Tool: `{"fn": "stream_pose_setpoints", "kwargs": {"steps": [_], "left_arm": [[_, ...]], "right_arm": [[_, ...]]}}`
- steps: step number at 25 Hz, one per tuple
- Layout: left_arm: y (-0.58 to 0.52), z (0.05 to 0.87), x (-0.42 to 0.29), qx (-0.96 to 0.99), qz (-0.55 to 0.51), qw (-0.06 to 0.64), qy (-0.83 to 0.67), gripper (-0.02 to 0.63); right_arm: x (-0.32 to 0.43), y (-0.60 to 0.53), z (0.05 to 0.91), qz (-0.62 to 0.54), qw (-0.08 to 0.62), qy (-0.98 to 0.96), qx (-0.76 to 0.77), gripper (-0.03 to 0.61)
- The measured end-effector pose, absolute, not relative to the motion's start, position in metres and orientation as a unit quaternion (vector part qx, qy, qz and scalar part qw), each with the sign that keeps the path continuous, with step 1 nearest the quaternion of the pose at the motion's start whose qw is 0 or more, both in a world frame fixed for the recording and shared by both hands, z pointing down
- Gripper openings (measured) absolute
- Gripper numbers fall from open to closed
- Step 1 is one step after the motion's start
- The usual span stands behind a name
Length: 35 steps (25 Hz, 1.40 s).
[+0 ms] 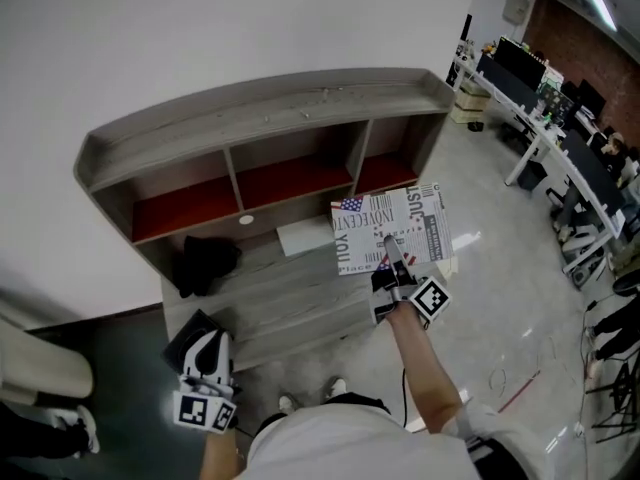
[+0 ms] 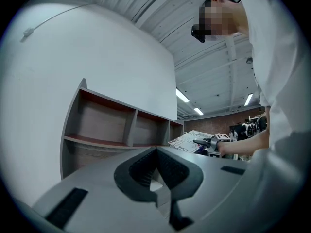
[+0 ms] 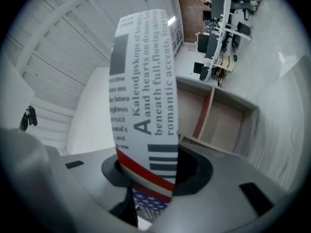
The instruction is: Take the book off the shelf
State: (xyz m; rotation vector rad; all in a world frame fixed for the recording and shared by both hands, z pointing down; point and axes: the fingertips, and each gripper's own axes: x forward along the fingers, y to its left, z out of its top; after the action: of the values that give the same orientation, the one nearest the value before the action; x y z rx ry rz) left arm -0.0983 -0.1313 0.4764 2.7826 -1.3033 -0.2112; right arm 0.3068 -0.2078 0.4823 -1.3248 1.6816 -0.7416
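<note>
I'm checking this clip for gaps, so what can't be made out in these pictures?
Head view: the dark thing on the shelf is too shadowed to identify.
Head view: the white flat item is partly covered by the book; unidentifiable.
Right gripper view: the book fills the middle, hiding the right tongs' tips.
Left gripper view: the book's print is too small to read.
</note>
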Motion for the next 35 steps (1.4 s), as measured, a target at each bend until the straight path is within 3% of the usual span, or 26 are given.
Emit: {"fn": "stream_pose_setpoints", "kwargs": {"steps": [12, 22, 27, 32, 35], "left_arm": [[-0.169, 0.455, -0.101, 0.903, -0.071, -0.005, -0.423, 0.015], [-0.178, 0.448, -0.100, 0.900, -0.075, -0.009, -0.430, 0.015], [-0.178, 0.445, -0.111, 0.892, -0.077, -0.011, -0.446, 0.015], [-0.171, 0.450, -0.129, 0.879, -0.075, -0.005, -0.470, 0.015], [-0.163, 0.455, -0.141, 0.872, -0.069, 0.001, -0.484, 0.015]], "right_arm": [[0.347, -0.172, 0.451, -0.237, 0.335, 0.723, -0.555, 0.164], [0.332, -0.141, 0.455, -0.201, 0.273, 0.744, -0.575, 0.164], [0.326, -0.128, 0.467, -0.148, 0.173, 0.759, -0.610, 0.164], [0.302, -0.126, 0.467, -0.145, 0.176, 0.765, -0.602, 0.166], [0.284, -0.127, 0.470, -0.143, 0.144, 0.782, -0.589, 0.166]]}}
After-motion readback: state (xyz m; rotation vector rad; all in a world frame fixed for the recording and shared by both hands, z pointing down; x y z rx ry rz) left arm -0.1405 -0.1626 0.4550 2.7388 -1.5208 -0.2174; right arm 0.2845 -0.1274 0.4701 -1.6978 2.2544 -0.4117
